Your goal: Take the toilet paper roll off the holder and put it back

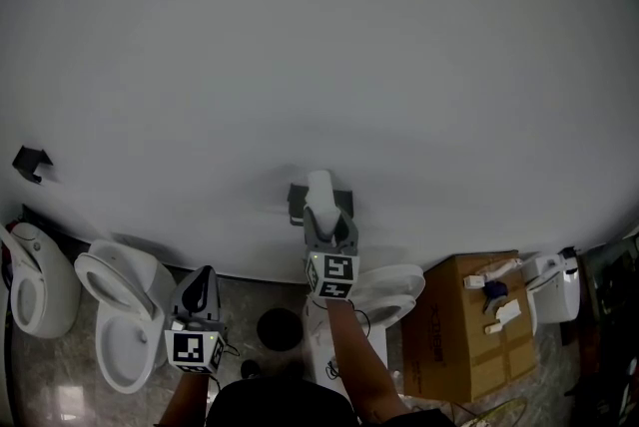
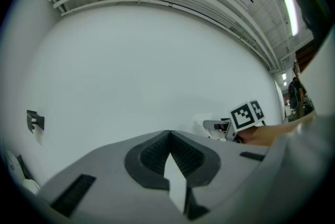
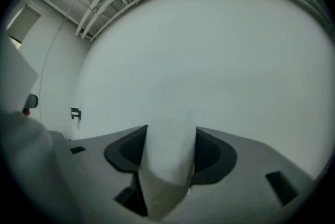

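Note:
A white toilet paper roll [image 1: 319,188] stands upright against the white wall, right in front of the black wall holder [image 1: 297,203]. My right gripper [image 1: 325,217] is shut on the roll from below; in the right gripper view the roll [image 3: 168,157] fills the gap between both dark pads and looks squeezed. Whether the roll still touches the holder I cannot tell. My left gripper [image 1: 199,293] hangs lower and to the left, away from the holder, shut and empty, its tips meeting [image 2: 169,135]. From the left gripper view the right gripper's marker cube [image 2: 246,114] shows.
Two white toilets [image 1: 120,310] stand at the lower left and another toilet [image 1: 394,290] below the holder. A cardboard box [image 1: 464,325] with small items sits at the right. A second black bracket [image 1: 32,163] hangs on the wall far left.

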